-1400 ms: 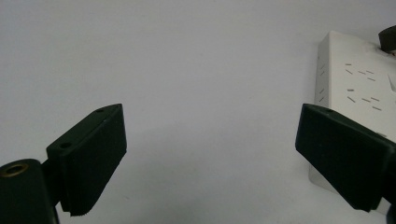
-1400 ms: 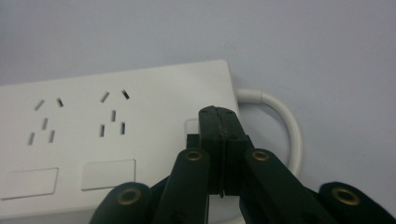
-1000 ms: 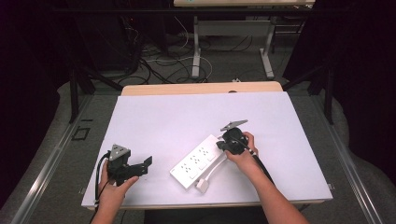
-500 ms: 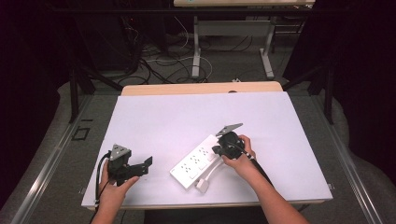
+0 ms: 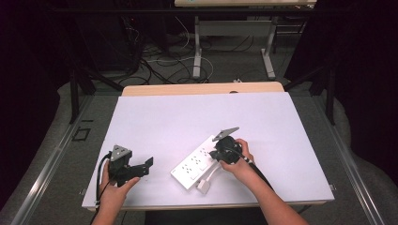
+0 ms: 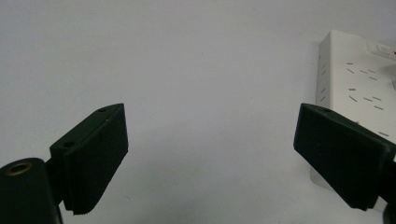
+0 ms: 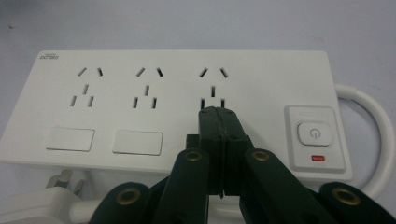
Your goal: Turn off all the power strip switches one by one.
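Power strip (image 5: 197,164): white, flat on the counter (image 5: 187,117), lower centre of the high view, lying on a diagonal from lower left to upper right. In the right gripper view the strip (image 7: 173,107) spans the frame; three socket groups along the top, two blank rectangular covers at lower left, a switch (image 7: 314,132) with a small red mark under it at right. White cord (image 7: 373,126) loops off the right end; a white plug (image 7: 42,200) lies in the lower left corner, just beside the strip's near edge. Right tongs (image 7: 219,109): jaws pressed together, nothing between them, tips over the rightmost socket group; contact with the face cannot be told. High view: right tongs (image 5: 220,152) at the strip's upper right end, hand behind them. Left tongs (image 5: 149,162): lower left of the high view, apart from the strip, held in a hand (image 5: 112,190). Left gripper view: left tongs (image 6: 210,135) wide, empty, bare counter between them; strip's end (image 6: 359,70) at right edge.
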Tool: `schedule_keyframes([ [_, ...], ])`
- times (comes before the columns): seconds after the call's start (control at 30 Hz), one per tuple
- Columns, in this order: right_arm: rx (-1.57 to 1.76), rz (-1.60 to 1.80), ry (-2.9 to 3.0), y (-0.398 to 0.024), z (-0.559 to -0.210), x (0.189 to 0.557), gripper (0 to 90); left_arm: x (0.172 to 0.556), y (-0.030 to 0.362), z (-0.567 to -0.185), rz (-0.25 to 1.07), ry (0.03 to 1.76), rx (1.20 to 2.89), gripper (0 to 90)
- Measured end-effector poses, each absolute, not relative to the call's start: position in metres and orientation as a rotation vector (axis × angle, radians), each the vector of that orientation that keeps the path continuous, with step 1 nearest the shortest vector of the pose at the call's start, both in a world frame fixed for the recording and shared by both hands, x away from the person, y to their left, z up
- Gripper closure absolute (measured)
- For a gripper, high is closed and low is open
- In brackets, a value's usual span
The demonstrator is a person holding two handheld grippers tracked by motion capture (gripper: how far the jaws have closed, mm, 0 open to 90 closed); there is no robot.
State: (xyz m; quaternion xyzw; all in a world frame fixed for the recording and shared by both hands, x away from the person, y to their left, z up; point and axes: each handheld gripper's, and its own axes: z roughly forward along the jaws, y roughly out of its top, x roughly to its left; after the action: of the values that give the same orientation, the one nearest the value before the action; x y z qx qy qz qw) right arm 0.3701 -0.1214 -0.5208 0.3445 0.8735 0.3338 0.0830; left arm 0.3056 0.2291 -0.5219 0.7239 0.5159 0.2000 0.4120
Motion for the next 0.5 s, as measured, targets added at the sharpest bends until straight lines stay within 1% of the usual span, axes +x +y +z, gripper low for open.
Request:
schedule_keyframes([
  [0.5,0.996,1.003,2.617,-0.1145,-0.5241,0.3642,90.0,0.3055,0.2292,-0.5219,0.504,1.299,1.816,10.0],
])
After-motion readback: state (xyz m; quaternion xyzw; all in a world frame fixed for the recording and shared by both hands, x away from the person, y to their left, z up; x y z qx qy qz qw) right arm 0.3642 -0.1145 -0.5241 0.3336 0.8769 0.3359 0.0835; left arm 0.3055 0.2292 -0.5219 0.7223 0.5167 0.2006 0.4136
